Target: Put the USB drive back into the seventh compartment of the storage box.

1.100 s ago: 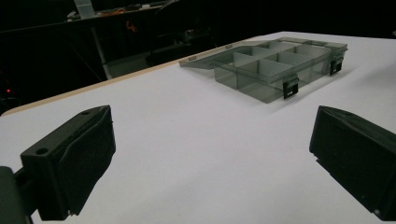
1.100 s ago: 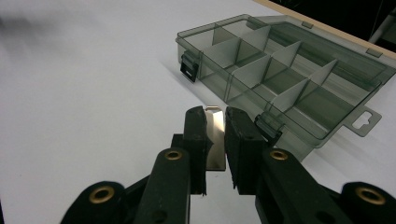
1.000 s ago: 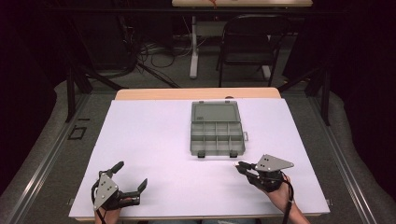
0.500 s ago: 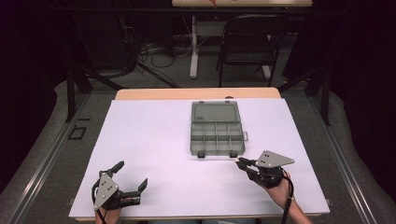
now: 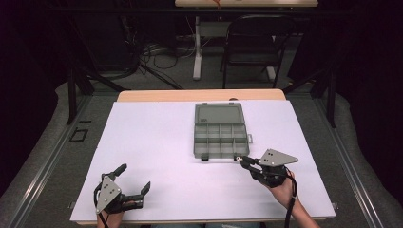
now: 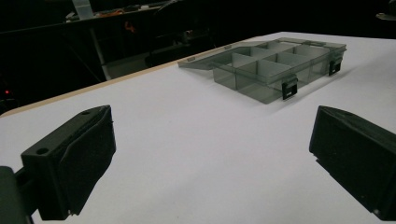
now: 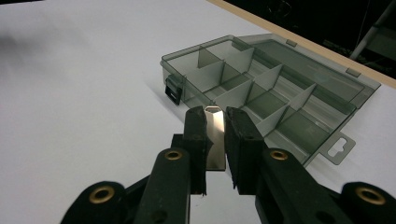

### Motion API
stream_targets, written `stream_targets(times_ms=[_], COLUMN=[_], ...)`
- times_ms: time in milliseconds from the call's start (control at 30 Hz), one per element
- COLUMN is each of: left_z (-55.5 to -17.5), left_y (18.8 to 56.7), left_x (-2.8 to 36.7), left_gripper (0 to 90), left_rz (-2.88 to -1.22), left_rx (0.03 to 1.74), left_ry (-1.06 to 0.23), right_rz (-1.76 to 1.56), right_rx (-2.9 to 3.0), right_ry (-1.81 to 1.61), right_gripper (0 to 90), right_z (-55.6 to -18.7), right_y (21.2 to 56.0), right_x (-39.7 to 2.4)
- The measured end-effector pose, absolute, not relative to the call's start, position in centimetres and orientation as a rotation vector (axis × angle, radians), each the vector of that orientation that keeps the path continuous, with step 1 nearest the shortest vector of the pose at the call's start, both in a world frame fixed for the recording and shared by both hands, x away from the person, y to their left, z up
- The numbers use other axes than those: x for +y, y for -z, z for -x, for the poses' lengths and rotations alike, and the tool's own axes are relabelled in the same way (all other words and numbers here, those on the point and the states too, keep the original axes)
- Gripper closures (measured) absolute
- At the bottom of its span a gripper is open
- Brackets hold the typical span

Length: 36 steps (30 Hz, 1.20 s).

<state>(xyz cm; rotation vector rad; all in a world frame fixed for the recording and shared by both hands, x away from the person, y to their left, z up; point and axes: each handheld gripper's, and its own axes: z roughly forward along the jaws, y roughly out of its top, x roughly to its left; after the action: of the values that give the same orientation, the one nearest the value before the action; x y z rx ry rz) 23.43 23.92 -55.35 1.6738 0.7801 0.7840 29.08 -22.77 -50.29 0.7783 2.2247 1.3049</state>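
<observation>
At the box's (image 5: 221, 137) near right corner, the right gripper (image 5: 243, 162) pinches a small metal piece (image 7: 215, 135), edge up, probably to drop it into a compartment. Near left, the left gripper (image 5: 133, 178) rests spread and empty, out of the way.

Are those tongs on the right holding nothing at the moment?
No, the right tongs are shut on a small flat metal piece, clamped between the two black jaws, just short of the open compartment box.

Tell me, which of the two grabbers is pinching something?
The right gripper, next to the organiser box. Its jaws squeeze a small shiny metal piece. The left gripper gapes open.
</observation>
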Motion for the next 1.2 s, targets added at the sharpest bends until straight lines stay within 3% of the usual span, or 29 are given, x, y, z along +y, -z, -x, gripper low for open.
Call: stream_targets(times_ms=[1200], left_z=[-23.4], left_y=[55.3], left_x=[23.9], left_gripper=[0.5], left_rz=[-1.673], left_rx=[0.779], left_ry=[-0.783], right_rz=[-0.786], right_rx=[2.210], right_ry=[-1.297], right_gripper=[79.0], right_z=[-31.3], right_y=[49.4], right_x=[-22.0])
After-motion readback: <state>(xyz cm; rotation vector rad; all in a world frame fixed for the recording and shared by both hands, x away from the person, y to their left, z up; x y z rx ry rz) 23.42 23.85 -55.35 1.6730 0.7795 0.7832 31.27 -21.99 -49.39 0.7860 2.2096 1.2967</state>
